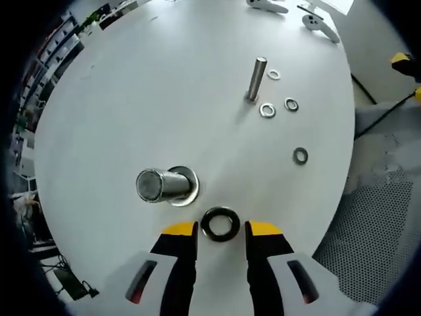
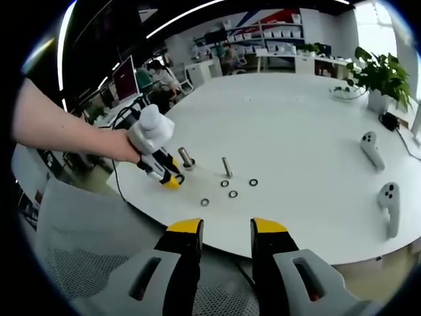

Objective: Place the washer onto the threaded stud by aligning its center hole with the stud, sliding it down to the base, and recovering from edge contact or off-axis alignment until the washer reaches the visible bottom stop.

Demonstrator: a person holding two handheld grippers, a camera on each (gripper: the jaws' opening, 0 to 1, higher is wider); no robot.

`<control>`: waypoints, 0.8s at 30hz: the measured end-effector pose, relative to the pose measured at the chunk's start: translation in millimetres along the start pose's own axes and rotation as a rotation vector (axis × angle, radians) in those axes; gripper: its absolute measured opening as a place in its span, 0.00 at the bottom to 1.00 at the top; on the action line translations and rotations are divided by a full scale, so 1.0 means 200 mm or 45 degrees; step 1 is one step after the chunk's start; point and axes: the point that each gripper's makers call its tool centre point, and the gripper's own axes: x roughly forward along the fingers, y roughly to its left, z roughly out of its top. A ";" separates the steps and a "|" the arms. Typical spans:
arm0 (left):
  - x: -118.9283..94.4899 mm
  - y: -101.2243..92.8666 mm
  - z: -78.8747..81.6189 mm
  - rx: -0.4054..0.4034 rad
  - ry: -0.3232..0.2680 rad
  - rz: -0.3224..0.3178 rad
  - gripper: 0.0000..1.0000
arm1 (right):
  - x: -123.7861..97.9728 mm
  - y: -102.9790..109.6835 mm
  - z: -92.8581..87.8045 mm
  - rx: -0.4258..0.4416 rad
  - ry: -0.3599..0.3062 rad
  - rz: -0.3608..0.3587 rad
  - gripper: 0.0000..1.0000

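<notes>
I look down on a white table (image 1: 131, 99). A thick metal stud (image 1: 160, 185) stands on it with a silver washer (image 1: 191, 187) around its base. A dark washer (image 1: 220, 224) lies flat just to the stud's right, between the yellow tips of my left gripper (image 1: 221, 230), which is open around it with small gaps on both sides. From the right gripper view, a hand holds the left gripper (image 2: 172, 180) tip-down beside the thick stud (image 2: 186, 158). My right gripper (image 2: 227, 227) is open and empty, off the table's near edge.
A thin threaded stud (image 1: 256, 79) stands farther off with several loose washers (image 1: 267, 110) around it. Two white controllers (image 2: 371, 150) lie on the table's right side, a potted plant (image 2: 381, 76) beyond. A mesh chair (image 1: 375, 237) sits by the table edge.
</notes>
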 end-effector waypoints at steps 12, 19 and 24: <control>-0.01 -0.02 -0.04 -0.073 -0.008 0.024 0.21 | 0.00 0.00 0.00 0.002 -0.008 0.003 0.31; 0.00 -0.01 -0.09 -0.038 0.050 -0.006 0.21 | 0.00 0.01 0.00 0.002 -0.010 0.007 0.31; 0.02 0.01 -0.09 -0.067 0.062 0.002 0.23 | 0.00 0.01 0.01 -0.004 -0.007 0.009 0.31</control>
